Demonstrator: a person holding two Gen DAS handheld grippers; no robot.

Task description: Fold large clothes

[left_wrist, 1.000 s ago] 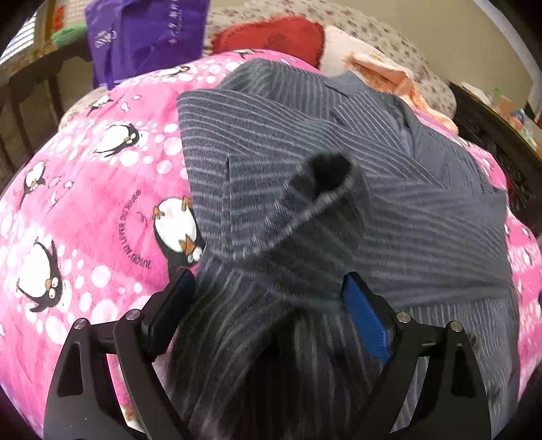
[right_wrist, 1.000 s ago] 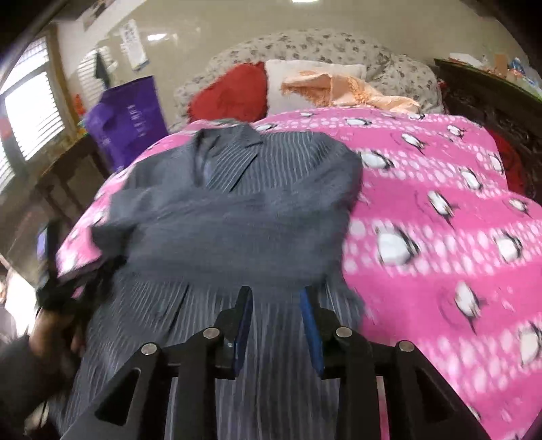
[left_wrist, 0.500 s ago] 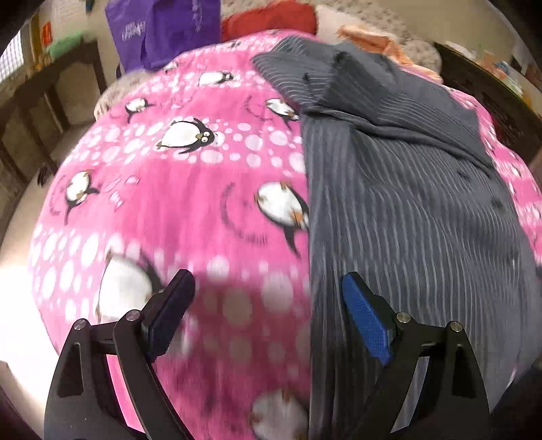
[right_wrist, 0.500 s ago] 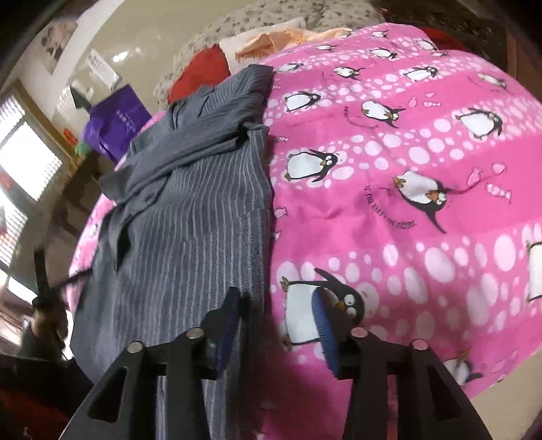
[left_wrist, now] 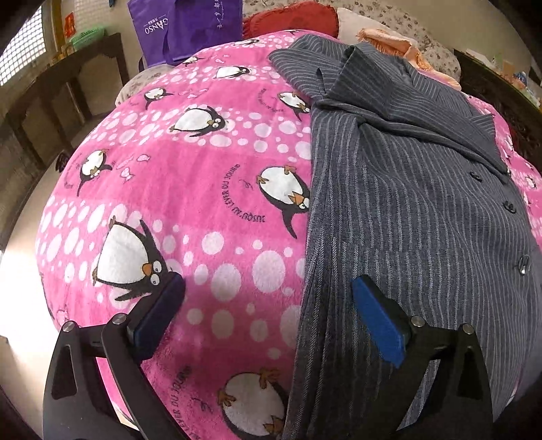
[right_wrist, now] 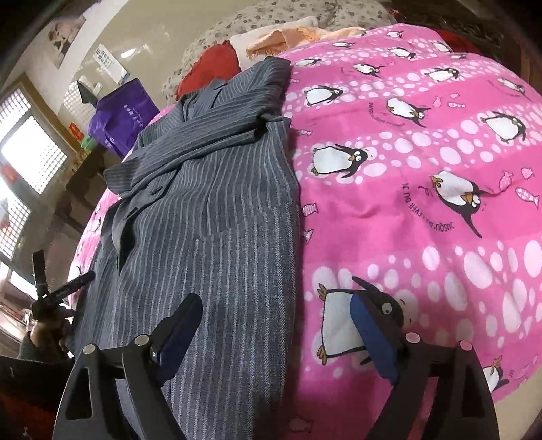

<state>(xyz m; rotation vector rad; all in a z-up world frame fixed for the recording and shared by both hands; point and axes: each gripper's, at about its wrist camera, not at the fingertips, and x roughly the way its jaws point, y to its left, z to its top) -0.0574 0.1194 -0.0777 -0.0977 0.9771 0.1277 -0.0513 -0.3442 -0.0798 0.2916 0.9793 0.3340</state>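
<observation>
Both tongs, left (left_wrist: 267,314) and right (right_wrist: 276,333), have dropped the sleeves and are opening empty at the jacket's (left_wrist: 423,220) side edges, ready for lengthwise folding.

Open pink blanket (left_wrist: 210,189) free for you left of the striped jacket (left_wrist: 423,216), purple bag (left_wrist: 189,27) and pillows (left_wrist: 291,17) blocking the far edge

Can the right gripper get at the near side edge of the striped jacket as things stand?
Probably yes. The right gripper, its jaws opening with nothing pinched, sits astride the jacket's folded side edge on the pink blanket. Nothing lies over that edge, so the way looks free.
</observation>
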